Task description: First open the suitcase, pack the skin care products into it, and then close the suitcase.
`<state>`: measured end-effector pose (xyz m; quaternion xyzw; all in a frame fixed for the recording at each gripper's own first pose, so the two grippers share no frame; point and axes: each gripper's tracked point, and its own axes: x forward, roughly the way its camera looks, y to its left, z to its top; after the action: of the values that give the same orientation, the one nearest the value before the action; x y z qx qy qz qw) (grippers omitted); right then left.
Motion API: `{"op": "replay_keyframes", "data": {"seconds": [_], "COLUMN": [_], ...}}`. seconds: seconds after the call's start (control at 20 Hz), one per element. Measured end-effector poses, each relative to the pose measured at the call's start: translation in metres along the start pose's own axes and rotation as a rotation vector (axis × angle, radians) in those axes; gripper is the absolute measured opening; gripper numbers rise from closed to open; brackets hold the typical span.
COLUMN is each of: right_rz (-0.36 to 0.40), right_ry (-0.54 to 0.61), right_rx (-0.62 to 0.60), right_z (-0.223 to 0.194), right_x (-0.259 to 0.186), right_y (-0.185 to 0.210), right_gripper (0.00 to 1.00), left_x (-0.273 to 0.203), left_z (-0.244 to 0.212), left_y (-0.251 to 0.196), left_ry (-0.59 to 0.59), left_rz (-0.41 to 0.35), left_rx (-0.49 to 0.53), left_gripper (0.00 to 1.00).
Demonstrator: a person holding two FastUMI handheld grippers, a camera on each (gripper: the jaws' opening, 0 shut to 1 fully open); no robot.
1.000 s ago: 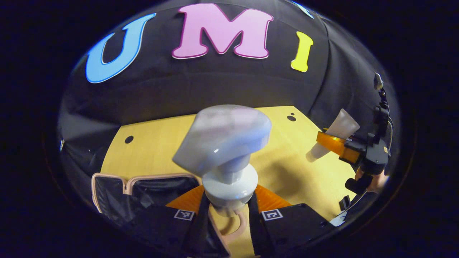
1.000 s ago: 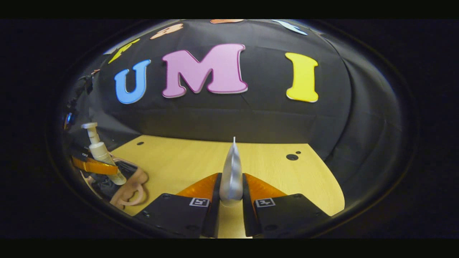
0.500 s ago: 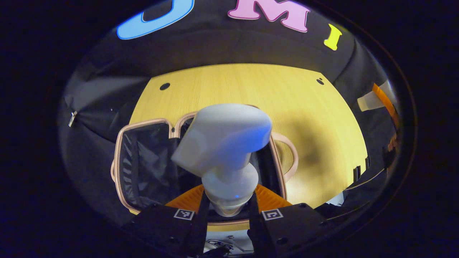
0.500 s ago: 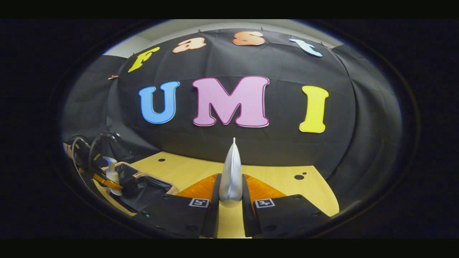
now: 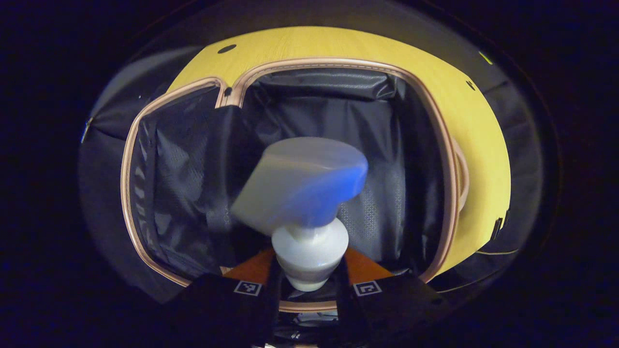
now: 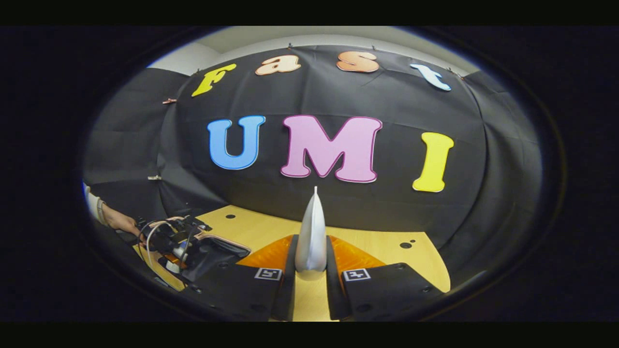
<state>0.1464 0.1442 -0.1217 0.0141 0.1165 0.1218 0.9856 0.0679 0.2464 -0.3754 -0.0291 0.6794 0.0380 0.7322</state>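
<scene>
Over the open suitcase (image 5: 425,145) lying on the yellow tabletop (image 5: 474,130), the left claw (image 5: 308,282) is gripping a white pump bottle (image 5: 307,212) by its neck, both fingers pressing on it, the pump head hanging above the dark lined compartment. Farther right, the right claw (image 6: 311,275) is holding a silvery tube (image 6: 312,232) upright, clamped between both fingers above the tabletop, while a person's hand (image 6: 118,222) is showing at the far left beside the suitcase.
</scene>
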Motion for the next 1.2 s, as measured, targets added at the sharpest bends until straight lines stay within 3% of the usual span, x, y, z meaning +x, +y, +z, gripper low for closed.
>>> {"op": "replay_keyframes", "data": {"seconds": [0.05, 0.2, 0.35, 0.55, 0.6, 0.7, 0.95, 1.05, 1.1, 1.2], "right_rz": [0.003, 0.034, 0.070, 0.149, 0.179, 0.246, 0.421, 0.447, 0.462, 0.447], "right_ry": [0.008, 0.040, 0.053, 0.086, 0.102, 0.155, 0.416, 0.564, 0.646, 0.833], "right_rx": [-0.005, -0.006, 0.006, 0.026, 0.035, 0.066, 0.202, 0.258, 0.286, 0.362], "right_z": [-0.002, -0.009, -0.009, -0.011, -0.015, -0.027, -0.085, -0.128, -0.149, -0.195], "right_x": [0.001, 0.002, 0.011, 0.025, 0.029, 0.038, 0.061, 0.068, 0.070, 0.070], "right_y": [0.004, 0.024, 0.043, 0.084, 0.099, 0.129, 0.215, 0.244, 0.259, 0.279], "right_gripper": [0.31, 0.35, 0.31, 0.31, 0.26, 0.31, 0.31, 0.34, 0.31, 0.31], "left_x": [0.001, 0.002, -0.013, -0.069, -0.086, -0.120, -0.169, -0.173, -0.172, -0.166], "left_z": [0.001, -0.003, 0.002, 0.015, 0.016, 0.017, -0.007, -0.022, -0.031, -0.046], "left_y": [0.004, 0.002, 0.003, 0.006, 0.011, 0.028, 0.099, 0.128, 0.142, 0.166], "left_ry": [-0.012, -0.060, -0.158, -0.363, -0.418, -0.528, -0.694, -0.711, -0.709, -0.704], "left_rz": [0.010, -0.004, -0.016, -0.075, -0.090, -0.104, -0.098, -0.082, -0.073, -0.063], "left_rx": [0.001, 0.002, 0.015, -0.003, -0.010, -0.031, -0.141, -0.212, -0.249, -0.317], "left_gripper": [0.50, 0.58, 0.65, 0.83, 0.87, 0.91, 0.91, 0.91, 0.92, 0.94]}}
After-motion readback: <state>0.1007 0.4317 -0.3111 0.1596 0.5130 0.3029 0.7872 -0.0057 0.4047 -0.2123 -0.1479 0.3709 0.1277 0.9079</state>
